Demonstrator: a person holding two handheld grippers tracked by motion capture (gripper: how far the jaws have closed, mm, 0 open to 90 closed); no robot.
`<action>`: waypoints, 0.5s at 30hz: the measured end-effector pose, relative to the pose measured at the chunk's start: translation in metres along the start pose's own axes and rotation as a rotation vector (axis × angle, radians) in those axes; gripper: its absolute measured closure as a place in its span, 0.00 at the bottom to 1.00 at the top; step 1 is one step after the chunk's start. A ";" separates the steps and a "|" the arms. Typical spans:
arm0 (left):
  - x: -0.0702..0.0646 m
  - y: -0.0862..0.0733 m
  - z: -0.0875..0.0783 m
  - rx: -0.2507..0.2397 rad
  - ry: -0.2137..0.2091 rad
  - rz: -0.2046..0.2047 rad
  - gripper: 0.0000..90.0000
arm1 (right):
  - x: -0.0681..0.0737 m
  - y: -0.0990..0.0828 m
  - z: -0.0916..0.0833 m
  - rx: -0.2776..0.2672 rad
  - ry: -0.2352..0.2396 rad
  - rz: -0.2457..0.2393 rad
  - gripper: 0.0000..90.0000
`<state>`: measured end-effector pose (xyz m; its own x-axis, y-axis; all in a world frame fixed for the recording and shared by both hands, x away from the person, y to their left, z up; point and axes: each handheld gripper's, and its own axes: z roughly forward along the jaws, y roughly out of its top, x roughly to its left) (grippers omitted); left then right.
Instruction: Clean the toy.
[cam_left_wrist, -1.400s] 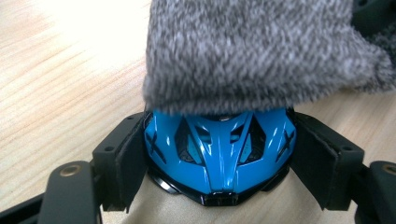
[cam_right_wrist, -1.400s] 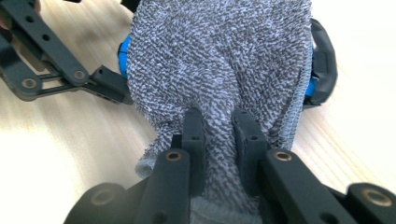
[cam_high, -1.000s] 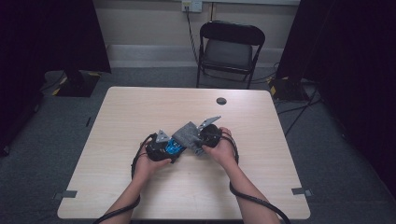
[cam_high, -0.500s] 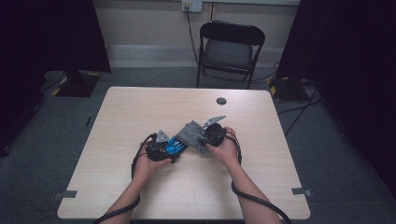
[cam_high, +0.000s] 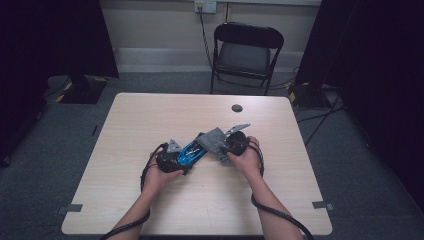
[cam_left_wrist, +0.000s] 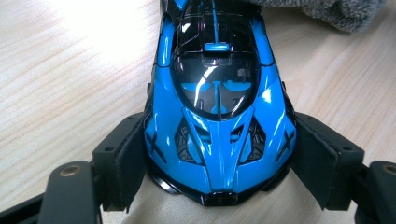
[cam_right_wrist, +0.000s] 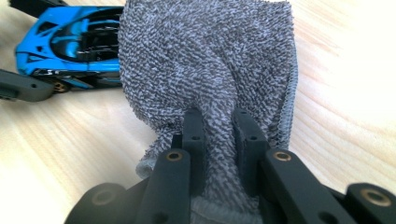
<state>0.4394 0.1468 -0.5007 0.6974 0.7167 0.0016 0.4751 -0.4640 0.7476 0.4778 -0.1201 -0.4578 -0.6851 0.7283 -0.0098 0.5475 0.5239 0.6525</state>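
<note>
No readable text, label, brand or number is showing anywhere. The car (cam_left_wrist: 219, 116) sitting between the left gripper's jaws is perhaps carrying tiny markings, too small to make out.

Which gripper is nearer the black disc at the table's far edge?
Right. The right gripper, shut on the grey cloth, sits nearer the disc; the left gripper, clamping the blue car, is farther.

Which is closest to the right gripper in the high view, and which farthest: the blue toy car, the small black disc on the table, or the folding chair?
From the right gripper:
1. Blue toy car: just to its left, at the table's middle, clamped in the left gripper.
2. Small black disc: farther back on the table, near the far edge.
3. Folding chair: beyond the table, by the wall.
</note>
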 end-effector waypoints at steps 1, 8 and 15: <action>0.000 0.000 0.000 0.000 0.000 0.000 0.27 | -0.001 -0.001 0.001 -0.004 -0.004 0.011 0.86; 0.000 0.000 0.000 0.000 0.000 0.000 0.27 | -0.003 -0.002 0.007 -0.009 -0.031 0.047 0.86; 0.000 0.000 0.000 0.000 0.000 0.000 0.27 | -0.006 0.001 0.007 -0.008 -0.062 0.064 0.86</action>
<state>0.4394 0.1468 -0.5007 0.6976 0.7165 0.0016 0.4750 -0.4641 0.7477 0.4853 -0.1207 -0.4621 -0.6178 0.7862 -0.0150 0.5851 0.4724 0.6591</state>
